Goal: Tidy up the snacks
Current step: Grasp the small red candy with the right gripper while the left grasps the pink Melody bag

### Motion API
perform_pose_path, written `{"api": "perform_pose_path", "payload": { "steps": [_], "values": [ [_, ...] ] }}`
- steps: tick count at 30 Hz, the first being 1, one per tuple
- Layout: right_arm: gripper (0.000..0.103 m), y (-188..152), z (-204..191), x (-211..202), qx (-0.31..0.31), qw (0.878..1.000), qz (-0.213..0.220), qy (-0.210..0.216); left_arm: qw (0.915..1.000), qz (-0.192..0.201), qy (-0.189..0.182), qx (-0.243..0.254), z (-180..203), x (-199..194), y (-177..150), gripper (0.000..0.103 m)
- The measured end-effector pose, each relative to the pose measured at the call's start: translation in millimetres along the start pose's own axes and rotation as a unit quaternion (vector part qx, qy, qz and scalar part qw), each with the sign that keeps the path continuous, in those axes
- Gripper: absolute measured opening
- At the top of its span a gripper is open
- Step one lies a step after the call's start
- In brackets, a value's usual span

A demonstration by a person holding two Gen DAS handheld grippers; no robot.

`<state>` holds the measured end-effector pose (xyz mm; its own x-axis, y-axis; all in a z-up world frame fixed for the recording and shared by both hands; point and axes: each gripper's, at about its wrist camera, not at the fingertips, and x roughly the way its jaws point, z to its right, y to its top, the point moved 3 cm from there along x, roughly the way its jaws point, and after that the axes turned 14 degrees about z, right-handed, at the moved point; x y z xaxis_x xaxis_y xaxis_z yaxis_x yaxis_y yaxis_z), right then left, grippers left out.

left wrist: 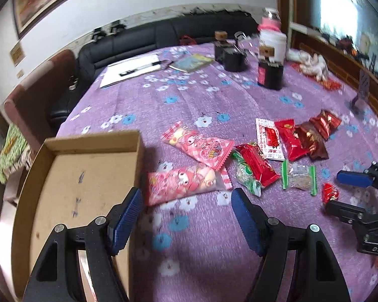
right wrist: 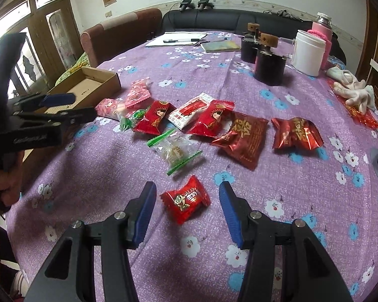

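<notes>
Seemingly the sorting has barely begun: the cardboard box (left wrist: 83,176) sits bare at nine o'clock on the desk (right wrist: 277,181), while the snacks lie scattered just beside it and toward three o'clock. The right tool (right wrist: 187,201) is spread wide and holds nothing, its fingers flanking a small red candy (right wrist: 185,198) without touching it. The next move likely calls for lowering and pinching that wrapper. The left tool (left wrist: 186,214) is also spread and empty, poised by the box edge, with a pink snack packet (left wrist: 181,183) just ahead at twelve o'clock.
</notes>
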<state>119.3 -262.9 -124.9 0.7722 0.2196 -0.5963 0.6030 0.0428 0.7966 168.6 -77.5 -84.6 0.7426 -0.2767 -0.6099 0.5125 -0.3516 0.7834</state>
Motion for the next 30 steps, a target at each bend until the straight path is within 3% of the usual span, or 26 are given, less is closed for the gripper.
{"api": "perform_pose_path", "payload": {
  "steps": [7, 9, 12, 18, 22, 30],
  "values": [
    [0.05, -0.1, 3.5, 1.5, 0.007, 1.0, -0.005, 0.01, 0.9942, -0.042, -0.039, 0.091, 13.2, 27.2, 10.9, 0.077],
    [0.05, -0.3, 5.5, 1.6, 0.01, 1.0, -0.006, 0.011, 0.9916, -0.072, -0.059, 0.091, 9.8, 39.1, 8.8, 0.077],
    [0.05, -0.1, 8.8, 1.5, 0.016, 1.0, -0.006, 0.011, 0.9881, -0.108, -0.059, 0.093, 7.5, 54.3, 2.5, 0.077],
    [0.05, -0.2, 12.2, -0.4, 0.02, 1.0, -0.004, 0.01, 0.9869, -0.119, -0.083, 0.069, 16.6, 47.6, -6.3, 0.081],
    [0.05, -0.7, 11.2, 0.1, 0.015, 1.0, -0.003, 0.008, 0.9867, -0.121, -0.08, 0.074, 29.4, 34.5, -14.5, 0.081],
    [0.05, -2.0, 0.8, 9.7, -0.011, 1.0, -0.013, 0.002, 0.9898, -0.125, -0.058, 0.036, 23.9, 36.1, -12.3, 0.081]
  ]
}}
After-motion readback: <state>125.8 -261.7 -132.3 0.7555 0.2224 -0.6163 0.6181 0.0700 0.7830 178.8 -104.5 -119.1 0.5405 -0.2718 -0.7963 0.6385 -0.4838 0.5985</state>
